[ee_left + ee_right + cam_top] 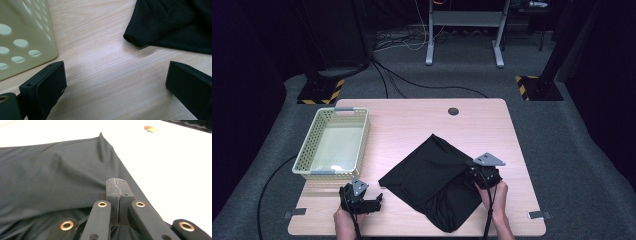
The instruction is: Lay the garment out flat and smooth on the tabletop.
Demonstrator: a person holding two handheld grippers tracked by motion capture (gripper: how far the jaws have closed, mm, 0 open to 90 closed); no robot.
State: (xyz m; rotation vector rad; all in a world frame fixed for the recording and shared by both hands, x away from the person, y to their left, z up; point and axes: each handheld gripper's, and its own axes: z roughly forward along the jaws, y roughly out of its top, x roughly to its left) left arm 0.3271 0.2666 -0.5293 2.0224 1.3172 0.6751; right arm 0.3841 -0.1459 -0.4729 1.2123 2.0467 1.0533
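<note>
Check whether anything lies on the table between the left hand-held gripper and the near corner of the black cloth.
Nothing visible does. The left hand-held gripper stands open over bare wooden table, and the black cloth has its corner just ahead with only wood between. The cream perforated basket sits off to the side, clear of that path.

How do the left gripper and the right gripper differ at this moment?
The left gripper has its jaws wide apart; the right gripper has its jaws pressed together. The left gripper sits over bare table with nothing between its jaws, beside the basket; the right gripper pinches an edge of the black cloth. Both are hand-held.
</note>
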